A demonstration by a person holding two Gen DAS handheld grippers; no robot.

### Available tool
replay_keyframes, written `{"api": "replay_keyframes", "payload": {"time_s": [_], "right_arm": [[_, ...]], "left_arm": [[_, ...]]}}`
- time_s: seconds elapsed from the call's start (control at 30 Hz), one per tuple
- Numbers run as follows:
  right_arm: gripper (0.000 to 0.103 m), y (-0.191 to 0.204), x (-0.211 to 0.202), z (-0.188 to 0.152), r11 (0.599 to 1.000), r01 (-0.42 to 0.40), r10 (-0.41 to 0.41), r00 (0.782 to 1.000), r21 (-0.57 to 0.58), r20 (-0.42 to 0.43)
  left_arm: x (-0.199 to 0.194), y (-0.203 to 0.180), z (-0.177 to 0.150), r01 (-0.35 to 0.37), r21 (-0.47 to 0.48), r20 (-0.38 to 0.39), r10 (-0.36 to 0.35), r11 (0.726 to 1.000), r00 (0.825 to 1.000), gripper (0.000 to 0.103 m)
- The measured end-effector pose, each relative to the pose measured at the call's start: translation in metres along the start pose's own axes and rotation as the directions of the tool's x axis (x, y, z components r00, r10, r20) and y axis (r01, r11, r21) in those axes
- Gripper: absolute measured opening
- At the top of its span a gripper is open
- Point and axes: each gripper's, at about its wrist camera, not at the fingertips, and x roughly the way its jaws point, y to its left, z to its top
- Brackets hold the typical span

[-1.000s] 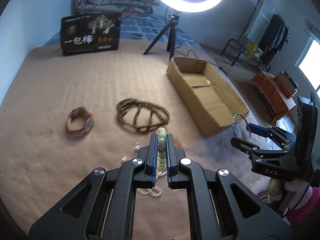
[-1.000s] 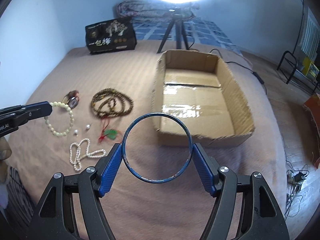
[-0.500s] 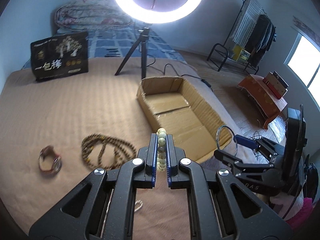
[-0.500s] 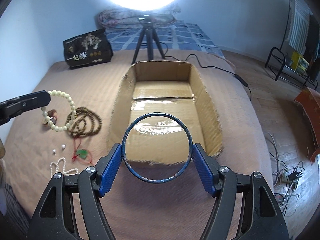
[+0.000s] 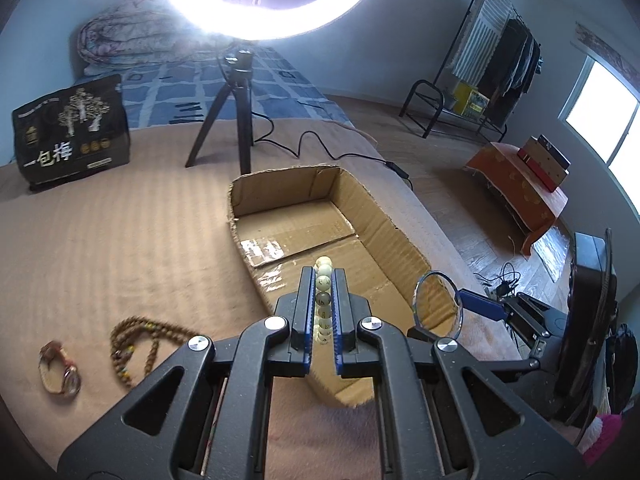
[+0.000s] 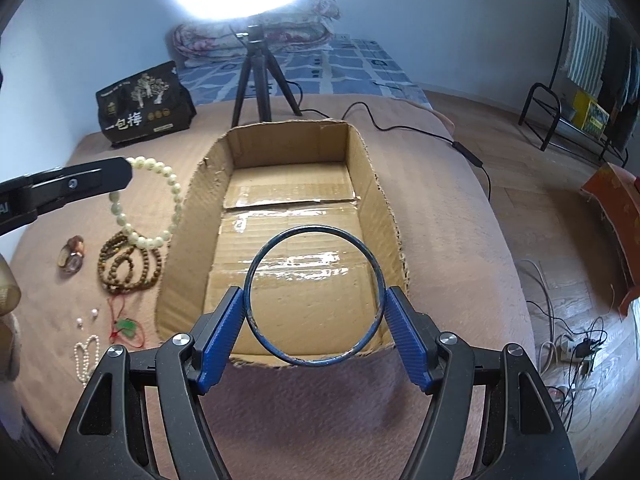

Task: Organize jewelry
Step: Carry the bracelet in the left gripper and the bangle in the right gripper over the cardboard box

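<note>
the box [image 6: 384, 216] is matt brown cardboard with ragged edges and glossy clear tape along its floor. the blanket [image 6: 452, 208] under it is soft, napped cloth. the bangle [image 6: 314, 297] is thin dark-blue metal, scuffed. the bracelet [image 6: 168, 184] has smooth, pale, glossy beads. the pads [image 6: 218, 340] are ribbed blue plastic on matt black arms.

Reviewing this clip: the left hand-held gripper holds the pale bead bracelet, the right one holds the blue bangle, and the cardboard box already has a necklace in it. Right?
Not quite: in the right wrist view the cardboard box is empty. The left hand-held gripper does hold the pale bead bracelet, and the right hand-held gripper does hold the blue bangle.
</note>
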Motion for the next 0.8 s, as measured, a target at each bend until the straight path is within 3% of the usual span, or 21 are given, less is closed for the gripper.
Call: {"api": "replay_keyframes", "payload": {"time_s": [0.37,0.8], "right_arm": [[0.071,-0.010,0.027,0.001,0.999,0.001,0.000,0.999,0.038,-0.039],[0.071,-0.005,0.033,0.001,1.000,0.005,-0.004,0.999,0.031,-0.049]], "left_arm": [[0.040,-0.002,0.001,-0.004,0.003,-0.058,0.005,1.000,0.998,0.005],[0.049,0.002,-0.002,-0.008,-0.011,-0.092,0.007,1.000,0.996,0.005]]}}
